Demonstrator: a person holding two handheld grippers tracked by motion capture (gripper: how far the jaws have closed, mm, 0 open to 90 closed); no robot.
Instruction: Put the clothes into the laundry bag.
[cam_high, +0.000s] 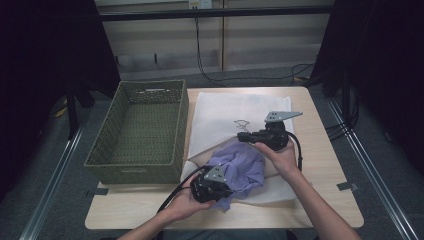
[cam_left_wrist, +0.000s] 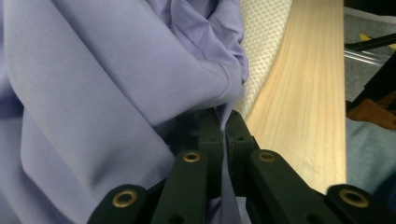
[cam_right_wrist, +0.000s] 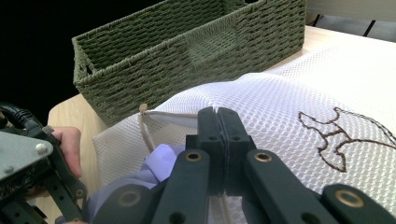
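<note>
A white mesh laundry bag (cam_high: 225, 107) with an embroidered outline lies on the wooden table (cam_high: 325, 150). A crumpled purple garment (cam_high: 240, 165) bulges from the bag's near opening. My left gripper (cam_high: 227, 192) is at the garment's near edge, shut on a fold of the purple cloth (cam_left_wrist: 93, 70), with its jaw tips (cam_left_wrist: 223, 116) buried in it. My right gripper (cam_high: 241, 136) is just beyond the garment, shut on the zippered rim of the mesh bag (cam_right_wrist: 280, 102) and holding it raised above the purple cloth (cam_right_wrist: 159, 161).
A green woven basket (cam_high: 135, 167) stands left of the bag, and its long wall (cam_right_wrist: 187, 46) rises close behind the bag's opening. Bare table (cam_left_wrist: 303, 93) runs along the near and right sides. Black cables trail from both grippers.
</note>
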